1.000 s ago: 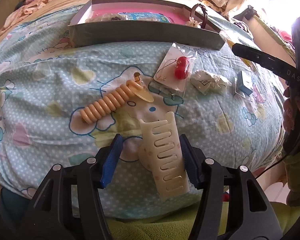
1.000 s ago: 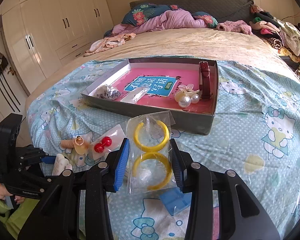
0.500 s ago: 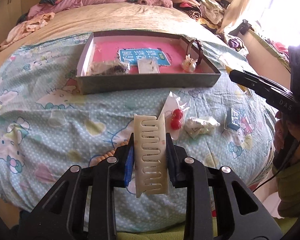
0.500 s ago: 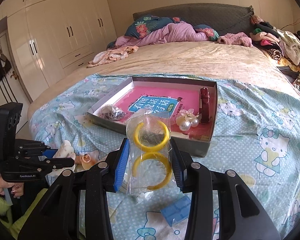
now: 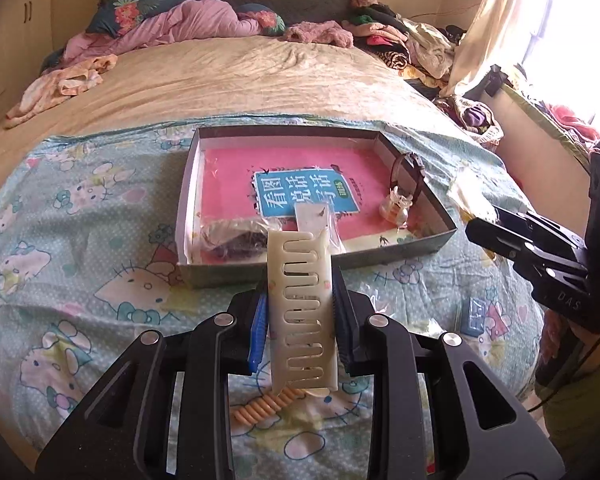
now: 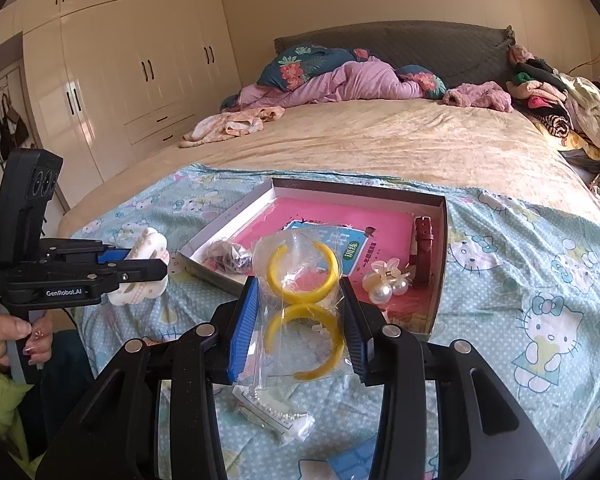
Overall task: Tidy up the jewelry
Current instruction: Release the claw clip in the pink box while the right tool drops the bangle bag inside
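Observation:
My left gripper [image 5: 300,304] is shut on a cream hair clip [image 5: 302,312] and holds it in the air just short of the grey box [image 5: 296,270] with a pink book inside. It also shows at the left of the right wrist view [image 6: 140,268]. My right gripper [image 6: 298,316] is shut on a clear bag with two yellow hoops [image 6: 302,292], held above the bedspread in front of the same box [image 6: 438,280]. The box holds a dark bagged item [image 5: 236,240], a small clear bag [image 5: 314,218], a pearl clip [image 6: 386,280] and a red strap [image 6: 422,248].
On the Hello Kitty bedspread [image 5: 80,240] lie an orange ribbed hair clip [image 5: 266,404], a small blue box [image 5: 474,314] and a white bagged piece [image 6: 272,416]. The right gripper's body [image 5: 540,256] is at the right of the left wrist view. Clothes are piled at the bed's far side.
My left gripper has shut on the cream hair clip, lifted it off the bedspread and moved toward the box. My right gripper has risen with the hoop bag.

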A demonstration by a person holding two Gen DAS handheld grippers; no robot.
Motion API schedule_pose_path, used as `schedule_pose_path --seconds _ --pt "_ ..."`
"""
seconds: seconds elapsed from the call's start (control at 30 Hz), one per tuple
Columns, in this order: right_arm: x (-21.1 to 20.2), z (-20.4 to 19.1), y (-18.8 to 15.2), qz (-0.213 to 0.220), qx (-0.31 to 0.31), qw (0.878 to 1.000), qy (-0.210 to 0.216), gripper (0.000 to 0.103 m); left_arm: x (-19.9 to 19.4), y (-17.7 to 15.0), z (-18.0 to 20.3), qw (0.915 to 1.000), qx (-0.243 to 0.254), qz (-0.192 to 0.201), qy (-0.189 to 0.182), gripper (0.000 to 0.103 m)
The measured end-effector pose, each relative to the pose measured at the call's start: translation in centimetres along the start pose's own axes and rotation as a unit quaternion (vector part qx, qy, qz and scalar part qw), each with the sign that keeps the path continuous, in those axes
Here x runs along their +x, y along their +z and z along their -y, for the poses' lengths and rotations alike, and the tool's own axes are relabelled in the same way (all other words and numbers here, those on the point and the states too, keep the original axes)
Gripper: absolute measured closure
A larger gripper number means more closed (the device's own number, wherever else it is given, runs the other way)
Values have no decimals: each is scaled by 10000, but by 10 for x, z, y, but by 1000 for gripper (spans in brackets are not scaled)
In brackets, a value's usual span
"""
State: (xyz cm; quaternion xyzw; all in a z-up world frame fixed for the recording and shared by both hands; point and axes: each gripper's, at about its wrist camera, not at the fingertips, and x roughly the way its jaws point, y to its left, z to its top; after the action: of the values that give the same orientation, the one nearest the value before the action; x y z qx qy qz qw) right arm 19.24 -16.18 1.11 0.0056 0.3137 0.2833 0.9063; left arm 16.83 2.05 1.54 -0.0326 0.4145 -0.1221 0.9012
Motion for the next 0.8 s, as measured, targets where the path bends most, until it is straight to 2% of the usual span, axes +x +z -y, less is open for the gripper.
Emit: schedule_pose_path --seconds 0.3,0.8 --pt "6 1 16 129 -8 9999 -24 65 11 25 -8 9998 -45 153 99 83" --pt "26 9 35 172 -46 9996 -224 65 46 48 -21 9997 -90 34 232 83"
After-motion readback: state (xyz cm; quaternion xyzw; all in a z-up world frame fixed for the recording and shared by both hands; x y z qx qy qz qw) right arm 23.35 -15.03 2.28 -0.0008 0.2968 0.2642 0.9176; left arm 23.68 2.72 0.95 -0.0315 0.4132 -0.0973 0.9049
